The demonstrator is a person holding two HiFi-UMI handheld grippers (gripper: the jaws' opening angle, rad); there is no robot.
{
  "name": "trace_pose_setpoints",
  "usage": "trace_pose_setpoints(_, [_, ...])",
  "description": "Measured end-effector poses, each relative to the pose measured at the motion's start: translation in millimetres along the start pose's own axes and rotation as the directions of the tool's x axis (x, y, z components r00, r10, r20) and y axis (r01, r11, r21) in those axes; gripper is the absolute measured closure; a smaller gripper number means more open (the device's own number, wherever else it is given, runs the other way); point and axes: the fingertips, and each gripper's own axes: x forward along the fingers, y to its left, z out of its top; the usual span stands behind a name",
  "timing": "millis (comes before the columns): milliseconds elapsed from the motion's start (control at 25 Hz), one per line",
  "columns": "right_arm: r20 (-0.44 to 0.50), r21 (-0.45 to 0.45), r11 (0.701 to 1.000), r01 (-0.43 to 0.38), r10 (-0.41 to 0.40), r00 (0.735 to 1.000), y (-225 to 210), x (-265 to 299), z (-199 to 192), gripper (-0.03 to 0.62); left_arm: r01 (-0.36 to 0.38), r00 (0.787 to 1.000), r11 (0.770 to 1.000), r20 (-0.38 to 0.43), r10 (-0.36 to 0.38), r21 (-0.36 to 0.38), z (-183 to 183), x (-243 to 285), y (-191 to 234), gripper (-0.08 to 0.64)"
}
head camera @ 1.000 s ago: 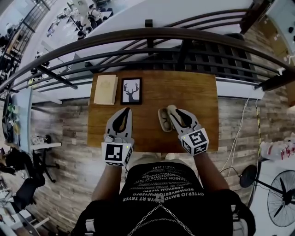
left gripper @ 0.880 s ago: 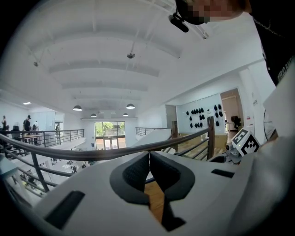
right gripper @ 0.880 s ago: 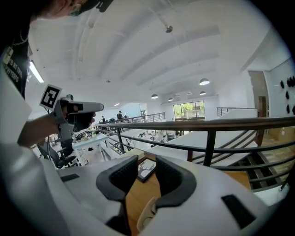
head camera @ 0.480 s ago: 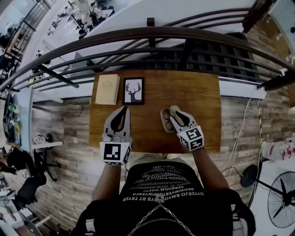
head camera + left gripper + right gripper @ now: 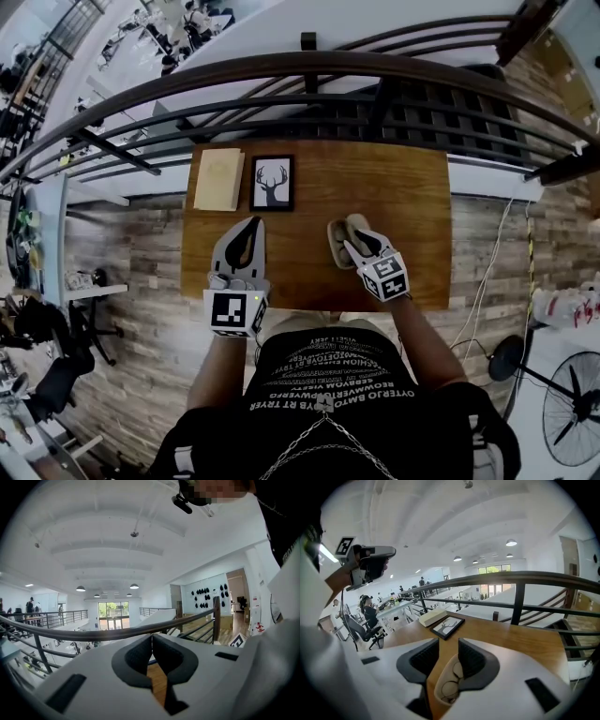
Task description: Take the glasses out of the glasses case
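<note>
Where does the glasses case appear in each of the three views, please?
Head view: the case lies just right of centre, lower than the deer picture.
Left gripper view: not in it.
Right gripper view: low centre, open, with the glasses inside.
Shared landmark: the deer picture, beyond the case in both views that show it.

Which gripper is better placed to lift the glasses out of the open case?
Right. The right gripper hangs just over the glasses in the open case, jaws opening with nothing gripped; the left gripper sits shut, well off to its left.
</note>
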Motion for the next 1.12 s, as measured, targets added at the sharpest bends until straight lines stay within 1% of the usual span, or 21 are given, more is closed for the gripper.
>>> trace_pose_setpoints(200, [-0.046, 0.017, 1.000, -0.003, 0.004, 0.999, -6, 12, -22, 0.456, -0.006, 1.000, 1.000, 0.000, 0.006, -0.012, -4, 0, -1, 0.532])
trace_pose_setpoints(480, [-0.103, 0.038, 0.999, -0.005, 0.009, 0.995, -8, 24, -49, 0.454, 0.011, 1.000, 1.000, -0.001, -0.011, -0.023, -8, 2, -8, 0.532])
trace_pose_setpoints(760, [-0.133, 0.078, 0.997, 0.009, 0.002, 0.991, -16, 41, -70, 0.454, 0.016, 1.000, 1.000, -0.009, -0.016, -0.021, -19, 4, -8, 0.532])
trace_pose_setpoints(920, [-0.185, 0.086, 0.996, 0.029, -0.013, 0.983, -23, 49, -85, 0.456, 0.020, 0.999, 0.999, -0.025, -0.021, -0.031, -28, 5, -7, 0.532])
trace_pose_setpoints(1120, [-0.242, 0.117, 0.992, 0.040, -0.011, 0.970, -28, 59, -105, 0.456, 0.020, 0.999, 0.999, -0.038, -0.021, -0.039, -40, 4, -5, 0.532])
